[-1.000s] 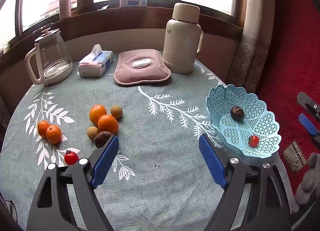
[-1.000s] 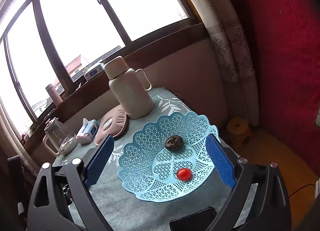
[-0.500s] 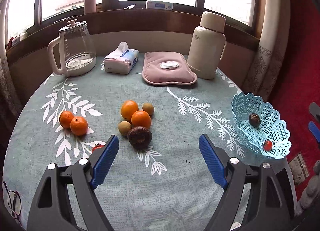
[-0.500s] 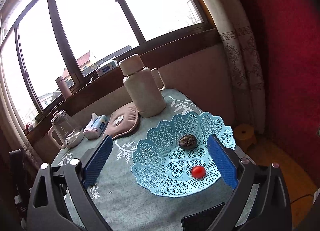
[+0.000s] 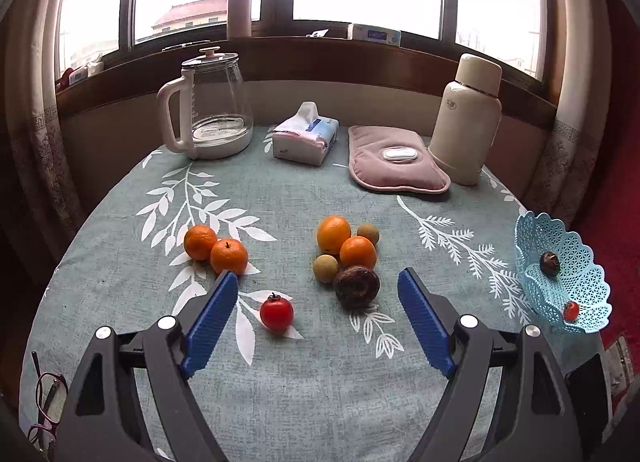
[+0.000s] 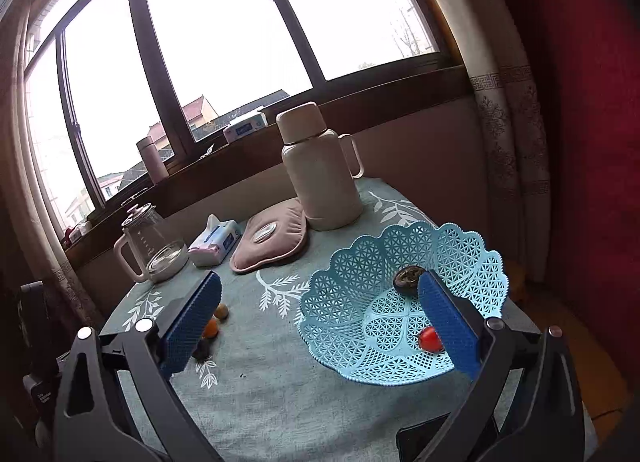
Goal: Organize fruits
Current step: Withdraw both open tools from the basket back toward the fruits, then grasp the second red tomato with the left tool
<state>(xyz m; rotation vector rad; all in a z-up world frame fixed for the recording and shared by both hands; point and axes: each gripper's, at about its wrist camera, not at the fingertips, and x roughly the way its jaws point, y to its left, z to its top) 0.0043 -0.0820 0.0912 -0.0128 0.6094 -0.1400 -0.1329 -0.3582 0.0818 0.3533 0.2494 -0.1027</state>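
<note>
Four oranges [image 5: 334, 234], two small tan fruits [image 5: 325, 268], one dark wrinkled fruit [image 5: 357, 286] and one tomato [image 5: 276, 313] lie mid-table [image 5: 320, 402]; the blue lattice basket [image 5: 588, 282] at its right edge holds another dark fruit [image 5: 549, 263] and tomato [image 5: 571, 310]. The left hand-held gripper [image 5: 318, 290] hangs released and empty over bare cloth before the fruit. The right hand-held gripper [image 6: 320, 298] is opening, empty, around the basket's near side.

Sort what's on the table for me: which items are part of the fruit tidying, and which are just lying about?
Job: blue basket, oranges, red tomato, dark brown fruit, small tan fruits.

Lying about: glass kettle, tissue pack, pink pad, cream flask, glasses.
</note>
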